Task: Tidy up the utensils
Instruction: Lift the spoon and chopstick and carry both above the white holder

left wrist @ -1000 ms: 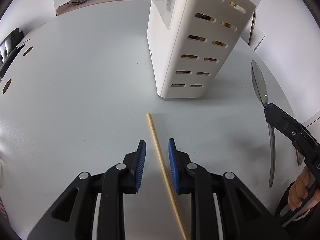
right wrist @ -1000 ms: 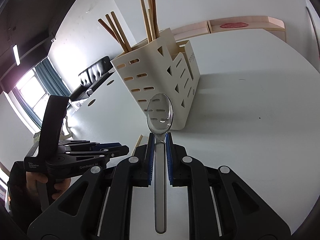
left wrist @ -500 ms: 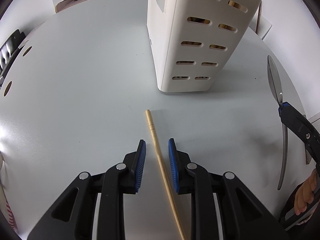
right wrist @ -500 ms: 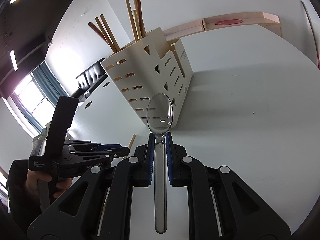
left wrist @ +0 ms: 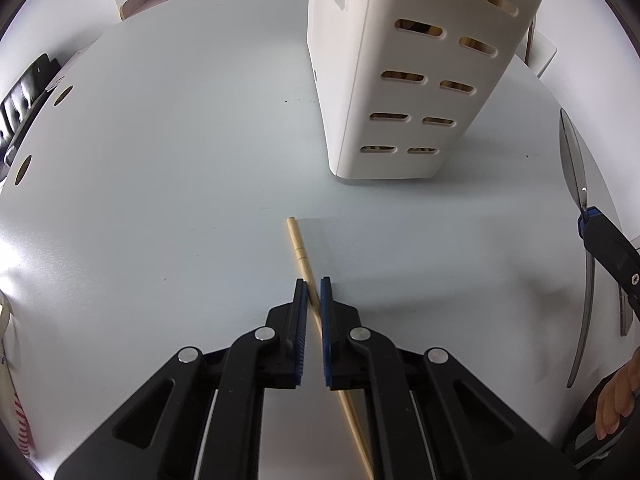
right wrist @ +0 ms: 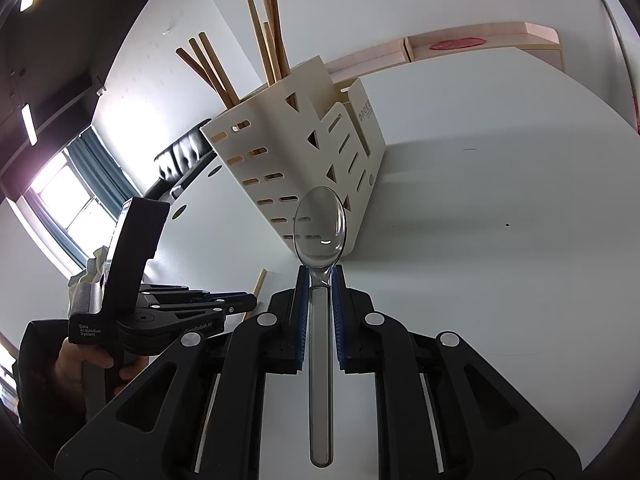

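Note:
My left gripper point(left wrist: 314, 286) has closed its jaws around a light wooden chopstick point(left wrist: 298, 240) that lies on the white table, tip toward a white slotted utensil holder point(left wrist: 404, 80). My right gripper point(right wrist: 320, 276) is shut on a clear plastic spoon point(right wrist: 319, 224), held above the table with its bowl forward. The holder point(right wrist: 300, 160) has several wooden chopsticks point(right wrist: 272, 36) standing in it. The spoon point(left wrist: 573, 168) and right gripper point(left wrist: 608, 244) show at the right edge of the left wrist view. The left gripper point(right wrist: 224, 304) and chopstick tip point(right wrist: 259, 282) show in the right wrist view.
The white table point(left wrist: 160, 160) has round holes point(left wrist: 24, 164) near its left edge. A black chair point(right wrist: 180, 156) stands beyond the table. A pale wooden ledge point(right wrist: 480, 40) runs along the far wall. A window with blue curtains point(right wrist: 80, 188) is at the left.
My left gripper's jaws have closed from wide apart to narrow around the chopstick. The right gripper with the spoon has drifted slightly to the right in the left wrist view.

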